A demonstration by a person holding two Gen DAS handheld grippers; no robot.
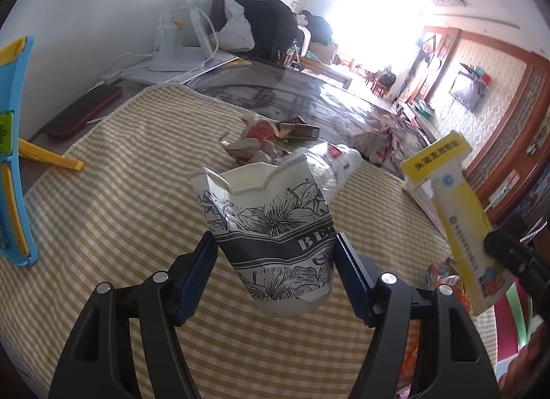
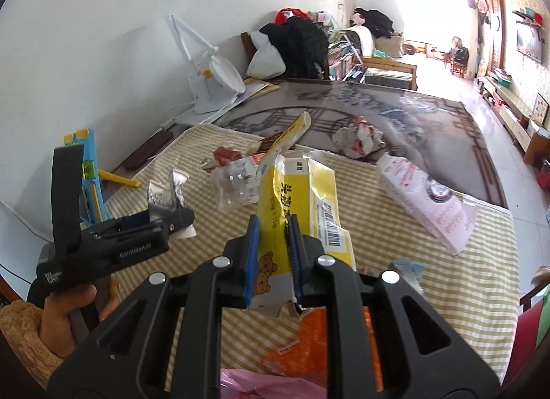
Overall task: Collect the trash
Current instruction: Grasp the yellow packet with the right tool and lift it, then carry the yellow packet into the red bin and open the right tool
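Trash lies scattered over the checked cloth (image 2: 395,227): crumpled wrappers (image 1: 254,144) at upper centre and a pink-printed bag (image 2: 426,199) at right. Left gripper (image 1: 275,275) clamps a dented floral paper cup (image 1: 271,230) at frame centre. Right gripper (image 2: 273,254) is closed narrowly on a torn yellow carton (image 2: 295,192), lifted off the cloth at centre.

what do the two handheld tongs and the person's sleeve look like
Both tongs are matt black plastic with cut-out arms, silver round screws and ribbed blue pads. The left tongs, seen from the side, have a pistol-style body with small white lettering and a black strap. The hand on it comes out of a fuzzy tan sleeve. No cables show.
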